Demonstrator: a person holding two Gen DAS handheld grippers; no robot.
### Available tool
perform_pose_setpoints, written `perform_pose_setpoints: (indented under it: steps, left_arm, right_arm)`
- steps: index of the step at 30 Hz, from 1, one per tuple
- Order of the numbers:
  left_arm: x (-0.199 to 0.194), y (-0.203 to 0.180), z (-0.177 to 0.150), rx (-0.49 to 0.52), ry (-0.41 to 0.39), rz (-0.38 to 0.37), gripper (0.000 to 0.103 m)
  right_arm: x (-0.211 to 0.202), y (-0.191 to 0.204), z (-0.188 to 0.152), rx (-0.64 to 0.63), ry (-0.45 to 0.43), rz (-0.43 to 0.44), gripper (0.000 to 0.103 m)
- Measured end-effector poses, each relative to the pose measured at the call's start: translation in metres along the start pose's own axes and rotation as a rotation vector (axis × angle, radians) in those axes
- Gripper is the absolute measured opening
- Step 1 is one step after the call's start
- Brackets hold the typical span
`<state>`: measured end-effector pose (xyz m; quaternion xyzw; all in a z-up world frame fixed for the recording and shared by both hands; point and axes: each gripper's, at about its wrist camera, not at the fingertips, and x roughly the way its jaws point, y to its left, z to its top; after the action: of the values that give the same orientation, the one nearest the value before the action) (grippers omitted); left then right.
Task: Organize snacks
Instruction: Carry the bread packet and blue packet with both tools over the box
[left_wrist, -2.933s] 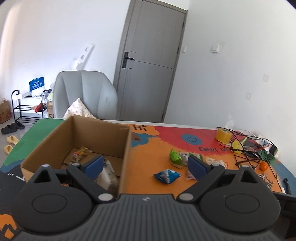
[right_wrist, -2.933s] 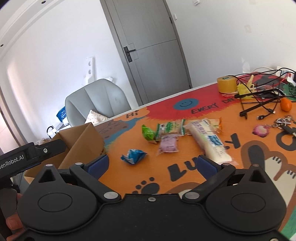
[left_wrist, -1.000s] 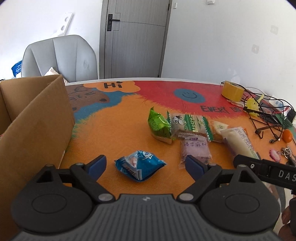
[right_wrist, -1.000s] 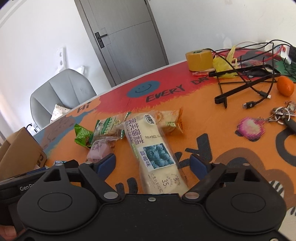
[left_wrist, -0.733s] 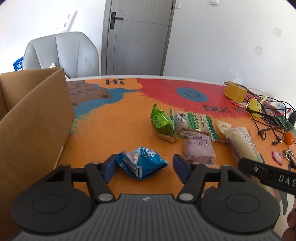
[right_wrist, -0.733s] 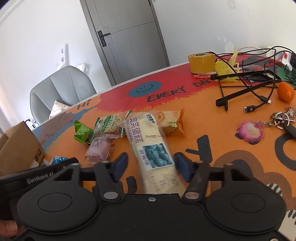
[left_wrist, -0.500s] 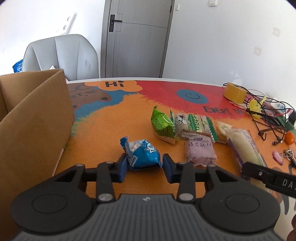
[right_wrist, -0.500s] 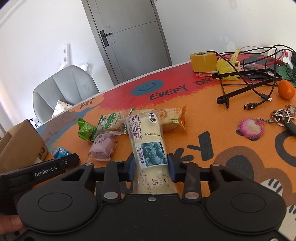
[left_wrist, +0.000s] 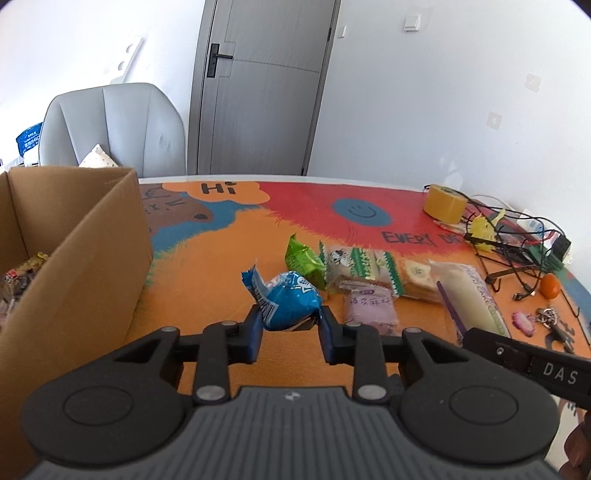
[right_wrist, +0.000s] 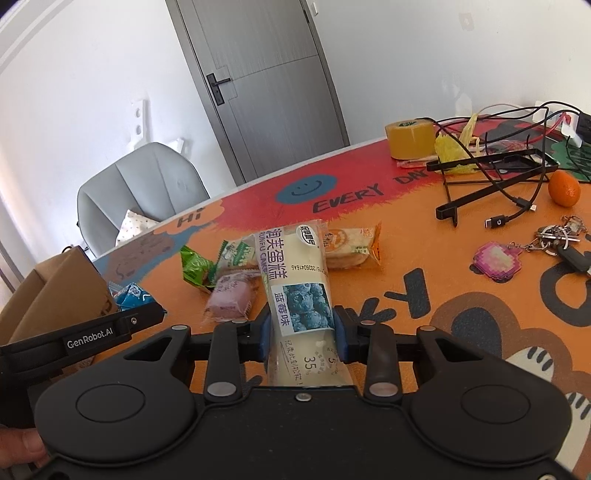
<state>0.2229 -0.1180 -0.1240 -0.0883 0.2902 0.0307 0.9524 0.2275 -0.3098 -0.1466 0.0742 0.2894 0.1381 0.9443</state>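
Left gripper (left_wrist: 290, 325), angled down over the orange counter (left_wrist: 207, 280), fingers just closed and clamped on the blue snack packet (left_wrist: 286, 301), beside the cardboard box (left_wrist: 92, 258). Right gripper (right_wrist: 303, 334) tilted down likewise (fingers also just closed), pinching the long blueberry cake pack (right_wrist: 295, 280) near its lower end, the remaining snacks (right_wrist: 229, 273) on the counter just left.

Black left hand-held gripper (left_wrist: 289, 329) and right hand-held gripper (right_wrist: 302, 334): blue finger pads, silver screws, ribbed grey housing, "GenRobot.AI" lettering
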Motion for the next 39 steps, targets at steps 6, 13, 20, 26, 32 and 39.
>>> perform_pose_setpoints:
  steps: [6,13,20,26,32,39]
  left_arm:
    - [-0.024,-0.001,0.007,0.005,-0.046,-0.023,0.03]
    - [-0.044,0.008,0.016,-0.004,-0.086,-0.019,0.03]
    - [-0.064,0.02,0.024,-0.016,-0.126,-0.013,0.03]
    - [-0.078,0.034,0.032,-0.027,-0.158,0.001,0.03]
    - [-0.087,0.053,0.037,-0.044,-0.177,0.028,0.03]
    - [-0.095,0.079,0.042,-0.075,-0.192,0.061,0.03]
  right_arm:
    - [-0.01,0.009,0.001,-0.002,-0.024,0.013,0.033]
    - [-0.018,0.028,0.003,-0.02,-0.047,0.037,0.033]
    - [-0.021,0.049,0.007,-0.04,-0.065,0.075,0.033]
    - [-0.021,0.067,0.012,-0.041,-0.082,0.1,0.033]
    - [-0.017,0.086,0.015,-0.048,-0.088,0.131,0.033]
    - [-0.009,0.115,0.017,-0.068,-0.085,0.168,0.033]
